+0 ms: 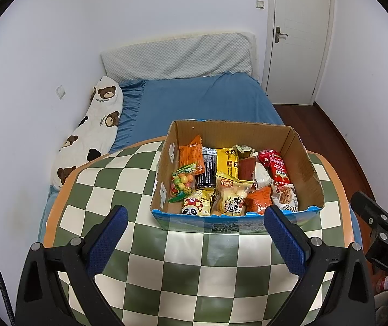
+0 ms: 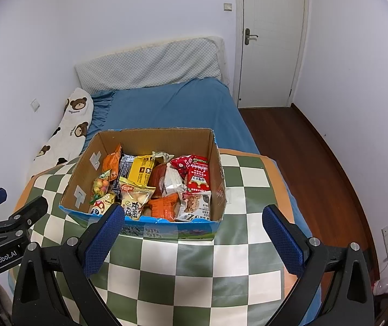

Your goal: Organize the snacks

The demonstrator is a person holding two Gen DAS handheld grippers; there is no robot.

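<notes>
Cardboard box (image 1: 299,160) full of snacks (image 1: 229,182) stands on the checkered table (image 1: 183,266), with left gripper (image 1: 195,214) and right gripper (image 2: 194,214) both spread, empty.

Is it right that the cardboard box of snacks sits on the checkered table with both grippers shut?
Not quite. The cardboard box sits on the checkered table, but the left gripper and right gripper are open, as both wrist views show.
</notes>
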